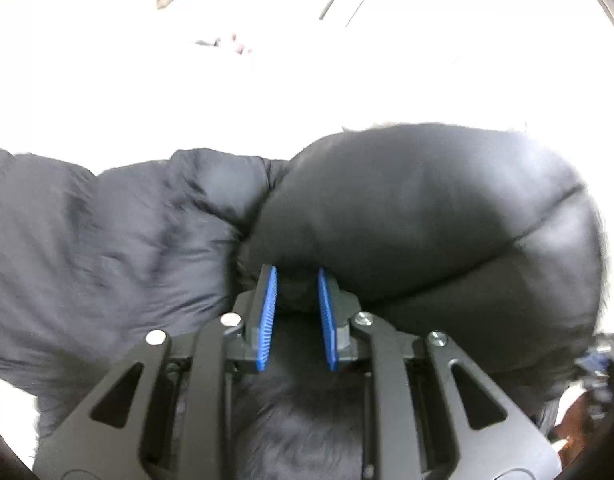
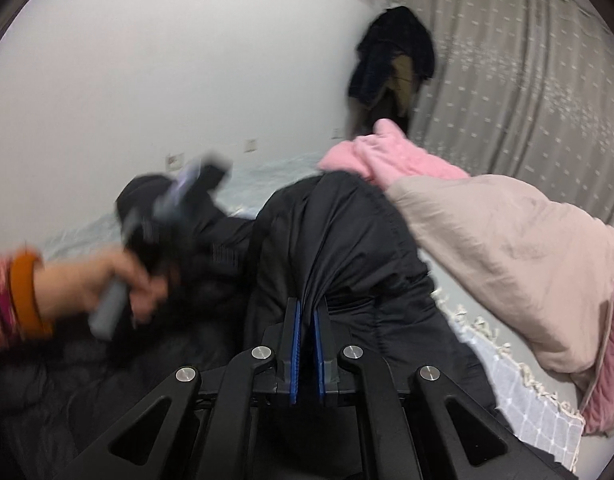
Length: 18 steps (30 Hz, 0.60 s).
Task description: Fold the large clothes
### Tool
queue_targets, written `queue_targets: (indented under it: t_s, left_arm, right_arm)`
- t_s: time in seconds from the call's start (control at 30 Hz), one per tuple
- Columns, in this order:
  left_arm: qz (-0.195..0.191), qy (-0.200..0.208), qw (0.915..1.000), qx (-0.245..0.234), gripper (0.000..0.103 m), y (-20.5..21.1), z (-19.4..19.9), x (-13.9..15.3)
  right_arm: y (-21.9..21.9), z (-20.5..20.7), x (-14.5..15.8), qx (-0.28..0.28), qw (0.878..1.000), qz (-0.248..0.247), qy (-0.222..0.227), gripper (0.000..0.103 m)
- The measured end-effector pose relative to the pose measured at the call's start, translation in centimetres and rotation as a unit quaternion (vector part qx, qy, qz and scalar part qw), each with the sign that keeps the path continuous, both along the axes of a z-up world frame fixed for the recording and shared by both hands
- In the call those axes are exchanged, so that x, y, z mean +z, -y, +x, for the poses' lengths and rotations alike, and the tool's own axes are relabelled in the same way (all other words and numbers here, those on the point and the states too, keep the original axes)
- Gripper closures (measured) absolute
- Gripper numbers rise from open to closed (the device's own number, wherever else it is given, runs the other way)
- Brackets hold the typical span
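**Both tongs gripping a black padded jacket on the bed**

The left gripper (image 1: 297,276) is biting into a puffy fold of the black jacket (image 1: 407,216); its blue pads (image 1: 267,312) are standing narrow, with dark cloth bulging between and above them; the quilted body of the garment is spreading away to the left of that view, while the rest of the picture behind it is washing out to white.

The right gripper (image 2: 305,312) is pinching a ridge of the same jacket (image 2: 339,232); its blue pads (image 2: 295,344) are sitting almost together, with a thin gathered pleat of fabric rising from between them.

In the right wrist view the jacket is lying across the bed (image 2: 519,392), bunched up in the middle and sprawling toward the lower left; the person's left hand (image 2: 107,284) is gripping the handle of the other tool at the left, blurred, with an orange bracelet (image 2: 25,296) on the wrist.

A pale pink quilt (image 2: 507,252) is lying just beside the jacket on the right, touching its upper edge; a grey curtain (image 2: 527,80) is hanging behind it; dark clothes (image 2: 395,52) are hanging in the corner against the white wall (image 2: 167,60).
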<state>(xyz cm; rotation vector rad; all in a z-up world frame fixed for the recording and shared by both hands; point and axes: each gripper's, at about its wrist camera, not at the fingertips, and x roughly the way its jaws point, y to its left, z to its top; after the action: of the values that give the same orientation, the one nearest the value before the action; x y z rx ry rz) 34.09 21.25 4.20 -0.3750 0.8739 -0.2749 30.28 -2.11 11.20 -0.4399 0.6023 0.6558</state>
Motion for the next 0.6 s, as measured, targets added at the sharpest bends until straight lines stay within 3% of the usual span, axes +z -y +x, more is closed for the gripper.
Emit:
queue_targets:
  t_s: [0.13, 0.23, 0.3, 0.33, 0.43, 0.47, 0.53, 0.57, 0.6]
  left_arm:
    - [0.042, 0.061, 0.9971, -0.019, 0.07, -0.4, -3.0, 6.3]
    - [0.054, 0.097, 0.9922, -0.056, 0.061, 2.3, -3.4, 10.8]
    - [0.082, 0.108, 0.9869, -0.088, 0.044, 5.2, -3.5, 12.0]
    - [0.103, 0.101, 0.9838, -0.106, 0.043, 6.8, -2.9, 11.7]
    - [0.174, 0.02, 0.9727, -0.153, 0.043, 10.9, -0.4, 7.3]
    - [0.192, -0.005, 0.969, -0.155, 0.043, 11.5, 0.0, 5.5]
    - [0.192, -0.023, 0.9693, -0.152, 0.043, 11.6, -0.5, 3.2]
    - [0.174, -0.027, 0.9727, -0.151, 0.043, 11.0, -0.6, 2.4]
    - [0.16, -0.03, 0.9753, -0.149, 0.043, 10.1, -0.8, 2.1]
  right_arm:
    - [-1.3, -2.5, -2.3, 0.042, 0.999, -0.002, -0.011, 0.098]
    - [-3.6, -4.6, -4.4, 0.076, 0.996, -0.042, -0.014, 0.098]
    - [-4.7, -5.3, -5.8, 0.092, 0.993, -0.062, -0.03, 0.098]
    - [-5.3, -5.7, -6.6, 0.098, 0.992, -0.071, -0.041, 0.098]
    - [-5.6, -6.1, -7.8, 0.098, 0.989, -0.072, -0.084, 0.093]
    - [-5.1, -6.2, -8.0, 0.091, 0.988, -0.057, -0.107, 0.086]
    - [-3.4, -6.5, -7.8, 0.073, 0.988, -0.027, -0.135, 0.071]
    - [-1.7, -6.6, -7.6, 0.06, 0.986, -0.002, -0.154, 0.06]
    - [-0.5, -6.6, -7.6, 0.052, 0.984, 0.017, -0.168, 0.056]
